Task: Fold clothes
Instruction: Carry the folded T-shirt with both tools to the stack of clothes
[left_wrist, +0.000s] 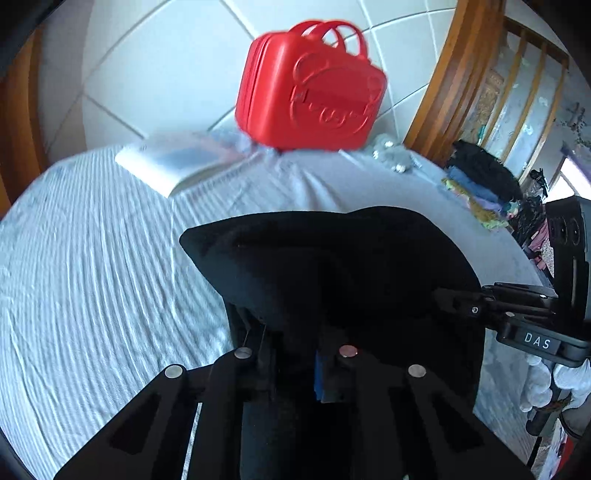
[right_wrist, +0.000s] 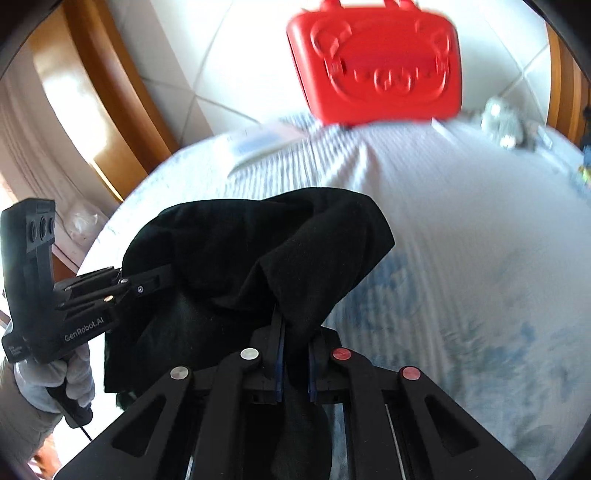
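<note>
While each tool is clamped on the soft black garment, the left tool and right tool hold it bunched above the bed. Ribbed pale-blue sheet lies open around it; a glossy red case and folded clothes sit near far edges.

"DAS" in white on the right gripper — "GenRobot.AI" in white along the left gripper.
</note>
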